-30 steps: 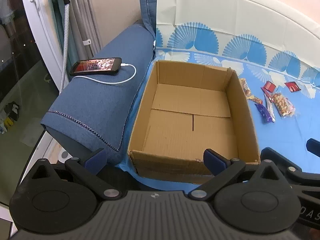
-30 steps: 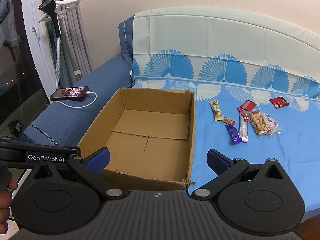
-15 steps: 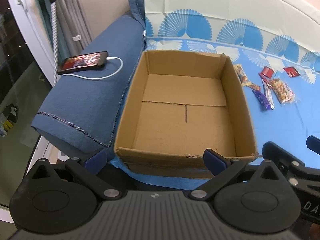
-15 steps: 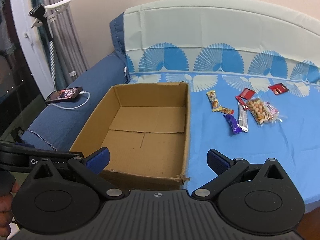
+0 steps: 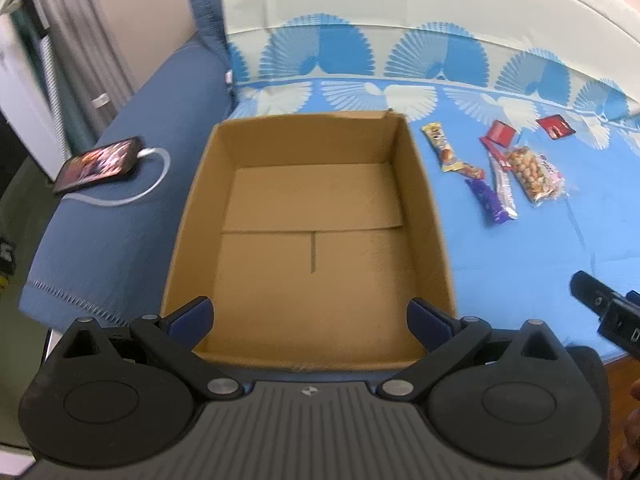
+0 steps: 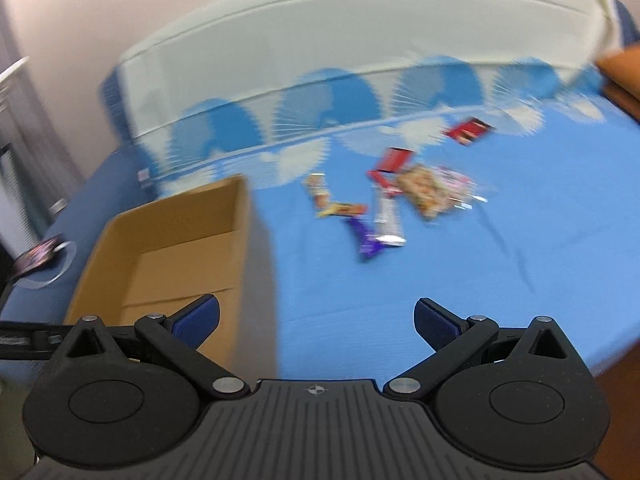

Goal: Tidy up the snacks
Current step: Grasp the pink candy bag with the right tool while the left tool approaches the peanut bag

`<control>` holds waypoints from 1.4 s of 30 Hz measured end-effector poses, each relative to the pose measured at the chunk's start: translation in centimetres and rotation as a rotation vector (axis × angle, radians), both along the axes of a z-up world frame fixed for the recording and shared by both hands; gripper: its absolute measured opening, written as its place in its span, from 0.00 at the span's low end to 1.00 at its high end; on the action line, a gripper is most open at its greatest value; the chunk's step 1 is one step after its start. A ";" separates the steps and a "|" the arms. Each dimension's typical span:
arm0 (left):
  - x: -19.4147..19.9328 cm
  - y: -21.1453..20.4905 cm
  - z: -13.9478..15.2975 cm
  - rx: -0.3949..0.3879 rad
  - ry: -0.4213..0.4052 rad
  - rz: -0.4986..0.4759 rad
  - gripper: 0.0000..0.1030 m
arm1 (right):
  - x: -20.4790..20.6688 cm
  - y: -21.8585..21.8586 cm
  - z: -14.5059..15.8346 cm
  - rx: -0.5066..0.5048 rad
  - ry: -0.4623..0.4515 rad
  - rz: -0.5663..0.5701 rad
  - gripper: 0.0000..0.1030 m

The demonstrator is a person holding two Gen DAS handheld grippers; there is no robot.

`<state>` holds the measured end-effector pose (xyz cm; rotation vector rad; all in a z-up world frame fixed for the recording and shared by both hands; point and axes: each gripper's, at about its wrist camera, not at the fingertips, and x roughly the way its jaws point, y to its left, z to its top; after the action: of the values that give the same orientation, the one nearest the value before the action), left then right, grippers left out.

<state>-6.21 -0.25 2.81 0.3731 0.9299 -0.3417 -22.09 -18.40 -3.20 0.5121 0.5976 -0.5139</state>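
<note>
Since a second ago, both views are sliding closer over the open brown cardboard box (image 5: pixel 312 236), mine on the right swinging toward the loose foil snack wrappers (image 6: pixel 384 204) at one o'clock on the blue bedsheet (image 6: pixel 480 280). They look light, crinkly, slippery; I'm judging a mid-length pinch best. Left gripper (image 5: pixel 310 314) and right gripper (image 6: pixel 316 316) are both spread wide, holding nothing.

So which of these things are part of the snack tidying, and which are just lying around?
Part of the job:
- box, nothing in it
- snacks on the blue sheet: nut bag, purple bar, silver bar, yellow bar, red packets
- left gripper and right gripper, both open

Just lying about:
- phone on the armrest
- its white cable
</note>
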 end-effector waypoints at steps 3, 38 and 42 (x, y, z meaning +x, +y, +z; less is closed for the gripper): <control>0.9 -2.8 -0.1 0.014 0.000 -0.025 1.00 | -0.7 -3.1 -1.1 -0.003 0.036 -0.064 1.00; 10.1 -22.4 -8.7 0.115 0.106 -0.143 1.00 | 18.4 -30.3 -19.1 -0.257 0.338 0.363 1.00; 10.1 -22.3 -8.9 0.126 0.102 -0.144 1.00 | 20.1 -31.7 -19.1 -0.202 0.346 0.320 1.00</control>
<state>3.93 -22.50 -6.07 0.5441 1.0300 -0.4386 -1.96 -50.05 -22.29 0.1288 0.9298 -0.3531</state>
